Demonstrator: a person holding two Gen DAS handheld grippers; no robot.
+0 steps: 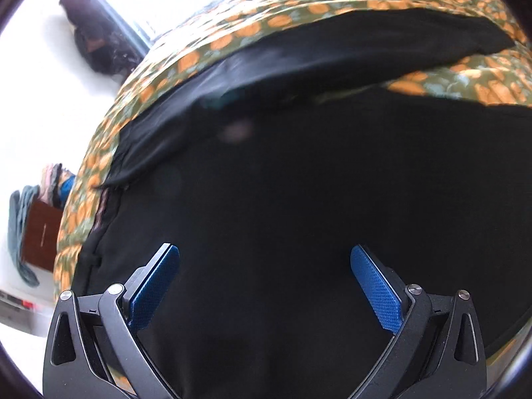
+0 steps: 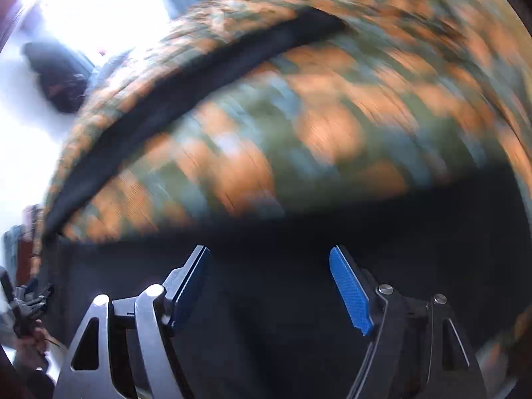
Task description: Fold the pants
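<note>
Two grippers, both spread wide, nothing between the fingers of either.

Left gripper (image 1: 265, 254): black linkage arms with silver pivot pins; blue pads (image 1: 375, 291) with a fine ribbed or knurled texture on the inner faces. The fingers hang over the pants (image 1: 299, 199), which fill the lower and middle part of the left wrist view. Contact between fingertips and cloth cannot be told from this view.

Pants: black, matte, soft fabric, lying on a bed cover (image 1: 299, 16). One leg runs as a long dark band (image 1: 349, 53) across the top of the view, ending in a blunt hem at the right; a strip of the cover shows between that leg and the main dark mass. The left edge of the pants shows a seam and a slightly curled fold.

Bed cover: olive-green ground with orange rounded blotches and pale blue-grey patches, woven look.

Right gripper (image 2: 269, 252): same build, blue ribbed pads (image 2: 350, 291), fingers well apart. It hangs over the near part of the pants (image 2: 266, 282), where the cloth meets the cover (image 2: 332, 116). The view is heavily motion-blurred. A narrow dark strip of the pants (image 2: 199, 89) arcs across the cover farther off. Touching or apart: cannot tell.

Background, left wrist view: bright overexposed floor, a brown wooden cabinet (image 1: 41, 236) with grey-blue cloth (image 1: 18, 229) draped beside it, a dark bag (image 1: 93, 40) near a window.
</note>
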